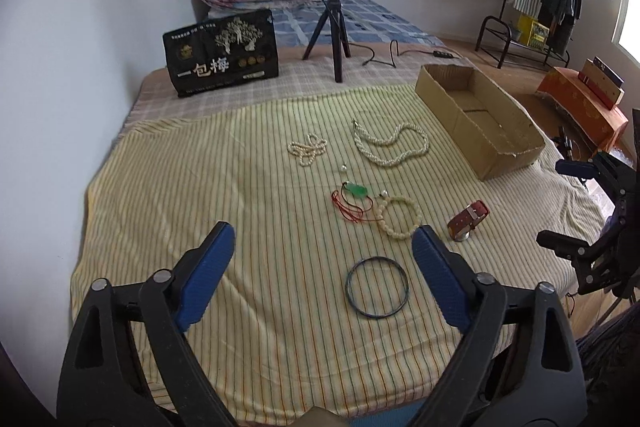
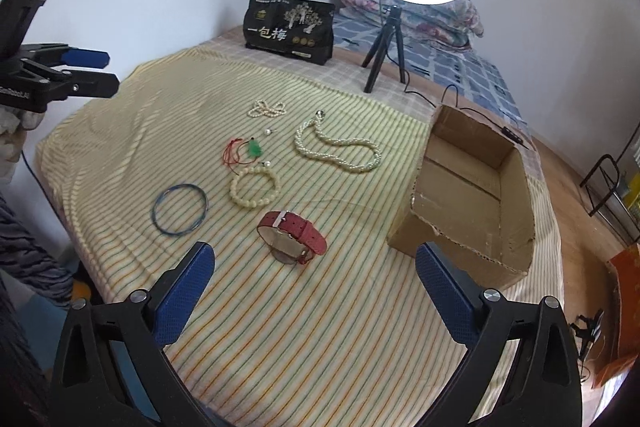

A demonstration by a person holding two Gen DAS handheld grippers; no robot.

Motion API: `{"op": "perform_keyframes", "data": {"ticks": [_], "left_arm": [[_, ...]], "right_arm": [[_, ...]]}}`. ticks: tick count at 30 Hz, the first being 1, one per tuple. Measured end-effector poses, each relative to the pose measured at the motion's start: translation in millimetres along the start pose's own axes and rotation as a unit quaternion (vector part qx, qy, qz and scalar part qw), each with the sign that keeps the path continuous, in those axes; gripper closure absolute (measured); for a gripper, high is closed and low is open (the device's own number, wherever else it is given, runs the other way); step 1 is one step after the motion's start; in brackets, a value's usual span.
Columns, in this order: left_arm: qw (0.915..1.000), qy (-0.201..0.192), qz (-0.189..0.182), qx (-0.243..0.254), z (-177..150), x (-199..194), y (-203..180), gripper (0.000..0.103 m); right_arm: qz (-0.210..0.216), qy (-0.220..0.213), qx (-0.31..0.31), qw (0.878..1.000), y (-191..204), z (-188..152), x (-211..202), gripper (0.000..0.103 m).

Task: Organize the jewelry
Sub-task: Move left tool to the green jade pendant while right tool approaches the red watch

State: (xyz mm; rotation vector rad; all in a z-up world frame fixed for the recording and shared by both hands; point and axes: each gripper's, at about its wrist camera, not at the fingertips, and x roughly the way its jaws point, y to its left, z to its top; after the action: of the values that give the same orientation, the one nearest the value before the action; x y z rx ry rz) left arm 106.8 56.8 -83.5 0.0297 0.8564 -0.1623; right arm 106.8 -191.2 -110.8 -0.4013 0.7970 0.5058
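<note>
From the left wrist, the left gripper (image 1: 322, 255) hangs spread and empty, the blue bangle (image 1: 377, 287) lying flat just ahead, toward its right finger.

From the right wrist, the right gripper (image 2: 314, 267) is spread too, nearest the red watch (image 2: 292, 237); only here is the cardboard box (image 2: 516, 227) seen empty.

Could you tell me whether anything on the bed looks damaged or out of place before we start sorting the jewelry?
The cardboard box stands out: its near wall is torn down to a ragged edge. The red-strap watch lies tipped on its side rather than flat. The red cord of the green pendant is loosely tangled. Nothing has spilled.
</note>
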Motion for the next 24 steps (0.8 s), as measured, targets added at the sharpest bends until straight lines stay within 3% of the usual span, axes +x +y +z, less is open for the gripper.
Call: {"op": "perform_keyframes", "data": {"ticks": [3,5,9,11,15,18,24], "left_arm": [[0.9996,0.024,-0.014,-0.008,-1.2,16.9,4.4,0.022],[0.9986,0.040,-0.028,-0.017,0.0,27.9,9.0,0.032],[0.9953,0.068,-0.051,-0.048,8.2,52.8,19.1,0.039],[0.9933,0.079,-0.061,-0.057,13.1,64.4,20.8,0.050],[0.9890,0.099,-0.083,-0.072,23.5,89.2,20.9,0.052],[0.9871,0.116,-0.086,-0.068,30.2,111.1,15.6,0.059],[0.9792,0.149,-0.096,-0.100,36.7,146.6,19.6,0.059]], "right_arm": [[0.004,0.005,-0.013,1.000,-0.2,4.3,9.1,0.009],[0.016,0.010,-0.012,1.000,-1.0,7.2,15.9,0.015],[0.031,0.019,-0.012,0.999,-2.5,11.2,29.1,0.016],[0.035,0.024,-0.015,0.999,-2.9,12.7,34.5,0.018],[0.057,0.037,-0.011,0.998,-5.2,14.8,45.9,0.029],[0.067,0.049,-0.013,0.997,-4.6,15.3,55.8,0.030],[0.069,0.062,-0.038,0.995,-1.4,18.1,68.2,0.030]]}}
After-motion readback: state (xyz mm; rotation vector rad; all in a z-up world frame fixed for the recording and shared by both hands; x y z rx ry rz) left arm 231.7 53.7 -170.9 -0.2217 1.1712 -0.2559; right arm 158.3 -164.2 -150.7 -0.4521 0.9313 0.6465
